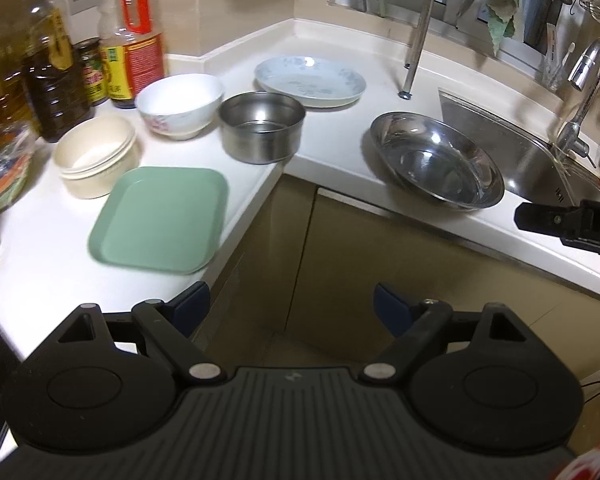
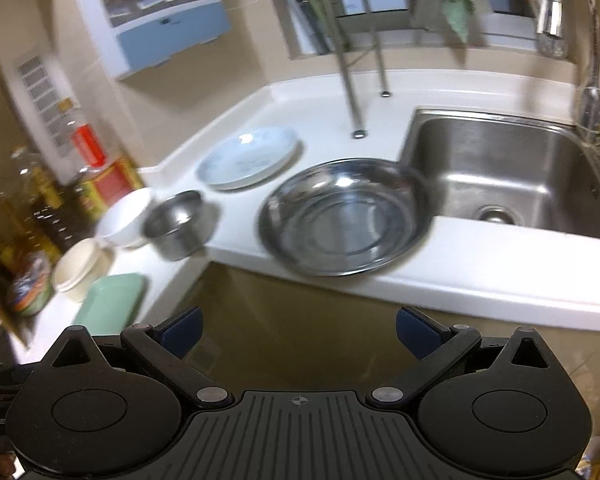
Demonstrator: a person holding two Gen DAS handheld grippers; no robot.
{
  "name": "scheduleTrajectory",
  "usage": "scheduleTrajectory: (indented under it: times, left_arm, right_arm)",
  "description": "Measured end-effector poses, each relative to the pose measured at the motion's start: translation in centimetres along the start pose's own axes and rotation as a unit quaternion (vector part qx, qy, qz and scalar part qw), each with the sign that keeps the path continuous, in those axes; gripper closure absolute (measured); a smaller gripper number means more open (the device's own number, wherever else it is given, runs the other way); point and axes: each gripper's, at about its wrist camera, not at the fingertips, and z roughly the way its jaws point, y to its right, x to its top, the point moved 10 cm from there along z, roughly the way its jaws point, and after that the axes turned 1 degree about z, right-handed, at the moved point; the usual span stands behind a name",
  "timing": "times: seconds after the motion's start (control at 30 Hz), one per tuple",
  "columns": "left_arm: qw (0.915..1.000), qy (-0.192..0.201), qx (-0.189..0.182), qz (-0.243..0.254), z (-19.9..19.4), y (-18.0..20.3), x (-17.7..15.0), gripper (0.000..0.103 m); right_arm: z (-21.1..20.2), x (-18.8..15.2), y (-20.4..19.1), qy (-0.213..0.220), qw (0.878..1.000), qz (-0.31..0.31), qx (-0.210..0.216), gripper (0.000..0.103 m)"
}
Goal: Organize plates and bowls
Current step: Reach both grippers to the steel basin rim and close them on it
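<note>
Six dishes sit on the white surface (image 1: 340, 136) in the left wrist view, none stacked on another. From the left claw (image 1: 292, 300), which hangs spread wide and empty over the cabinet corner, the green square plate (image 1: 160, 220) lies at ten o'clock near the surface edge, with the cream bowl (image 1: 96, 156) just beyond it, their rims close. A white bowl (image 1: 180, 104) stands at eleven o'clock, just beside a steel pot (image 1: 262, 126) at twelve, and a pale blue round plate (image 1: 310, 80) lies just behind the pot. A wide steel bowl (image 1: 436, 160) sits at one o'clock, next to the sink (image 1: 540, 168), apart from the others. Oil and sauce bottles (image 1: 52, 72) crowd the far left. The right claw's black tip (image 1: 540, 218) shows at three o'clock, held above the surface edge. In the right wrist view, which is blurred, the right claw (image 2: 298, 334) is likewise spread wide and holds nothing, in front of the cabinet below the surface (image 2: 480, 260). The wide steel bowl (image 2: 344, 216) is at twelve o'clock, just left of the sink (image 2: 512, 168). The pale blue round plate (image 2: 248, 158) lies at eleven o'clock behind it; the steel pot (image 2: 176, 224), white bowl (image 2: 126, 218), cream bowl (image 2: 80, 268) and green square plate (image 2: 112, 300) run toward ten and nine o'clock, with the bottles (image 2: 52, 200) beyond. A tap (image 2: 580, 60) stands at two o'clock.
</note>
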Motion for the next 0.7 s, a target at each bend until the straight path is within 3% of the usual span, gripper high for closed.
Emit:
scheduleTrajectory:
  times: [0.27,0.37,0.7]
  left_arm:
    - [1.0000,0.002,-0.001,-0.003,3.7,3.2,3.1,0.018]
    - [1.0000,0.002,-0.001,-0.005,5.5,4.7,4.5,0.018]
    - [0.9998,0.007,0.011,-0.014,10.8,9.2,8.0,0.019]
  right_arm:
    - [2.4,3.6,6.1,0.012,0.999,-0.001,-0.031,0.001]
    - [3.8,4.7,8.1,0.006,0.999,-0.003,-0.034,0.011]
    - [9.0,7.3,12.7,-0.028,0.999,-0.014,-0.009,0.019]
